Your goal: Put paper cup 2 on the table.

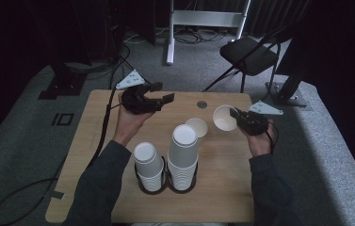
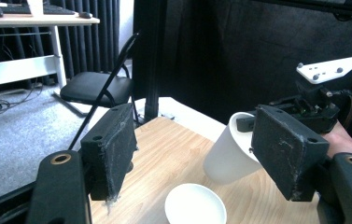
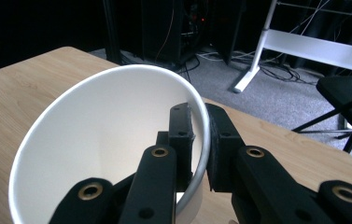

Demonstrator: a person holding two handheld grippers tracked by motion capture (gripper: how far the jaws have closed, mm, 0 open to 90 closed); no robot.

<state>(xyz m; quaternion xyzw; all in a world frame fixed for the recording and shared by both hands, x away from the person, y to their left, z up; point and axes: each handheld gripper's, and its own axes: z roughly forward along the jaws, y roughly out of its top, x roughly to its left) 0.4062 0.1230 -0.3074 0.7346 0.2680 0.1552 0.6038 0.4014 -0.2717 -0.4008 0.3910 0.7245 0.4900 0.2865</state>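
On the table, high view: right gripper (image 1: pixel 235 118) clamps tilted cup (image 1: pixel 224 117) by its rim; upturned cup (image 1: pixel 197 127) lies nearer left gripper (image 1: pixel 165 96). Left gripper view: jaws apart, empty, upturned cup (image 2: pixel 195 204) below between them. Right gripper view: jaws pinch the cup wall (image 3: pixel 94 140).

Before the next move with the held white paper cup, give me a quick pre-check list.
1. Grip: right gripper pinches the wall of the white paper cup, one jaw inside, one outside. Ok.
2. Cup attitude: tilted, mouth towards the left gripper in the high view. Ok if intended.
3. Left gripper: jaws apart, nothing between them. Ok.
4. Loose white cup standing bottom-up on the wooden table: near the held cup, apart from it. Ok.
5. Two stacks of upturned white cups in black ring holders: upright. Ok.
6. Whether the held cup is single or nested: cannot tell.
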